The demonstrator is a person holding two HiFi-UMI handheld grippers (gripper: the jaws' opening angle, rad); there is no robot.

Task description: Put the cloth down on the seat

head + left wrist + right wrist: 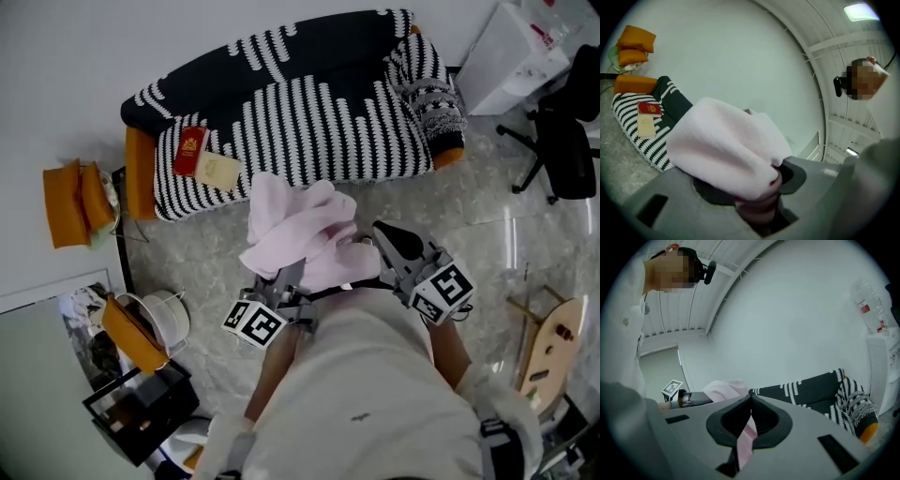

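A red booklet (190,150) and a card (217,172) lie at the left end of the sofa seat (319,131), and the pink cloth (295,230) may bury them if I swing that way. My left gripper (284,278) has its jaws part-way closed on a thick bunch of it, over the floor just short of the seat, so releasing here likely drops it short. My right gripper (372,246) has its jaws nearly shut on 1 thin edge, which could slip free.
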